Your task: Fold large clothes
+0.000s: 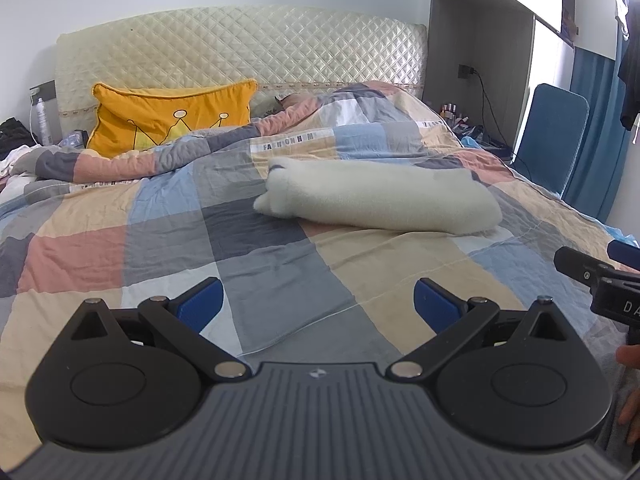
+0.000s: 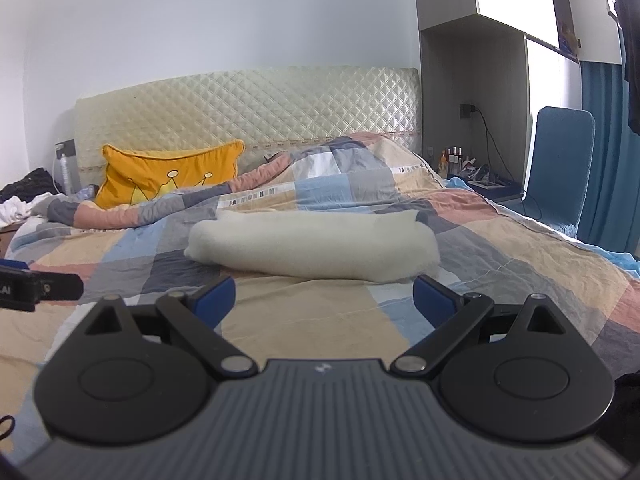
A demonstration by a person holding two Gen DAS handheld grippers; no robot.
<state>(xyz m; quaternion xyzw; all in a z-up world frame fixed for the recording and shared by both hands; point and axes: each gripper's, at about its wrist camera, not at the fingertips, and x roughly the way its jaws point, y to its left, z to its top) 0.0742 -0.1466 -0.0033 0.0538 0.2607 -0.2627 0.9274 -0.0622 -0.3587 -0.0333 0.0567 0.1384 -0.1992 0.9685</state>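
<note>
A home bedroom: a patchwork-quilted bed (image 1: 168, 216), padded headboard (image 1: 240, 48), yellow cushion (image 1: 168, 114) and blue curtains (image 2: 608, 152).

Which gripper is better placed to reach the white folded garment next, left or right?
Probably right: the right gripper is open with the white folded garment just ahead; the left gripper, also open, sees it farther off.

The small bottles (image 2: 454, 159) on the bedside shelf at two o'clock were too tiny to identify; the yellow crown-print cushion (image 1: 172, 116) was half buried under the patchwork quilt (image 1: 168, 240)
</note>
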